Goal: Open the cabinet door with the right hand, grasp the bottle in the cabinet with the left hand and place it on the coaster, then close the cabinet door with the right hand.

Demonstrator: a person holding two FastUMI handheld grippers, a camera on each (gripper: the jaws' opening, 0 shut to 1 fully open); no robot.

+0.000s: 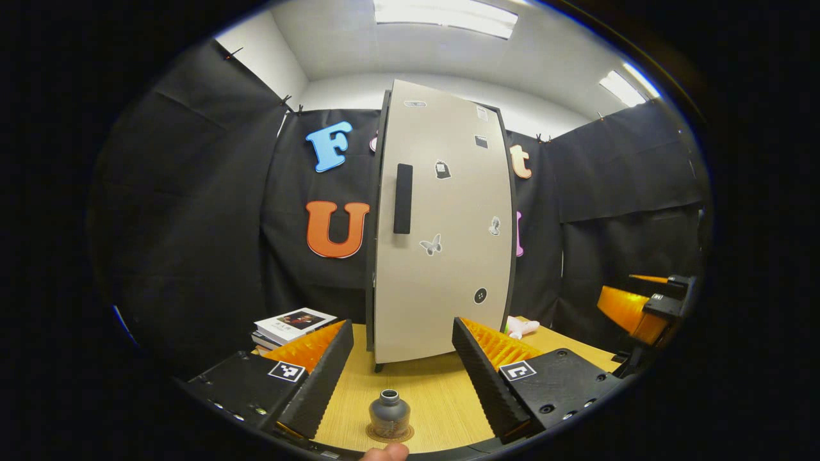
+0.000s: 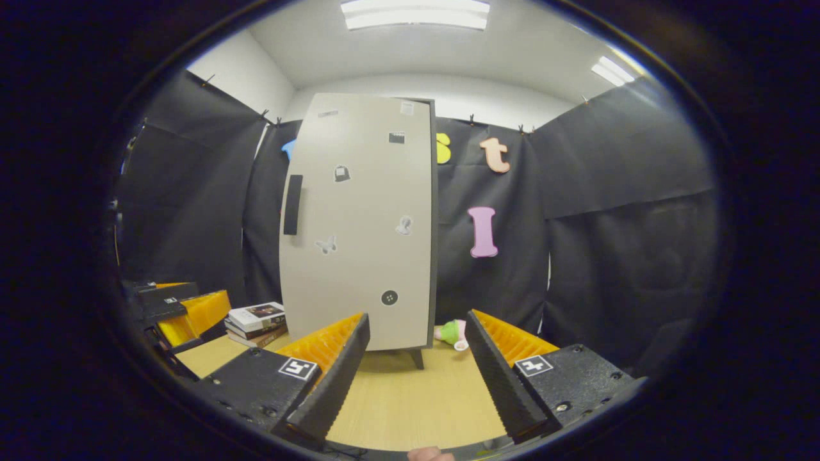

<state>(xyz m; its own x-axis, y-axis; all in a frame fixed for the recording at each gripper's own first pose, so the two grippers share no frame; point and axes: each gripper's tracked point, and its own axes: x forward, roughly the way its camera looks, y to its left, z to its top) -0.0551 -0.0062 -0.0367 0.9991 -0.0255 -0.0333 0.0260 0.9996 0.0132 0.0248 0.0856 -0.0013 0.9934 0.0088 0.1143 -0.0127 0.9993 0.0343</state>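
Tools left (image 1: 402, 371) and right (image 2: 416, 368) both spread wide, empty; bottle (image 1: 389, 414) on coaster (image 1: 389, 434), untouched.

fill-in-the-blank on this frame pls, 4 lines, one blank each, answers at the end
1. The cabinet door is ____.
2. The bottle stands on the ____, between the open fingers of the left gripper.
3. The right gripper has its fingers apart and holds ____.
4. The stack of books lies on the table beside the ____.

Missing words: shut; coaster; nothing; cabinet
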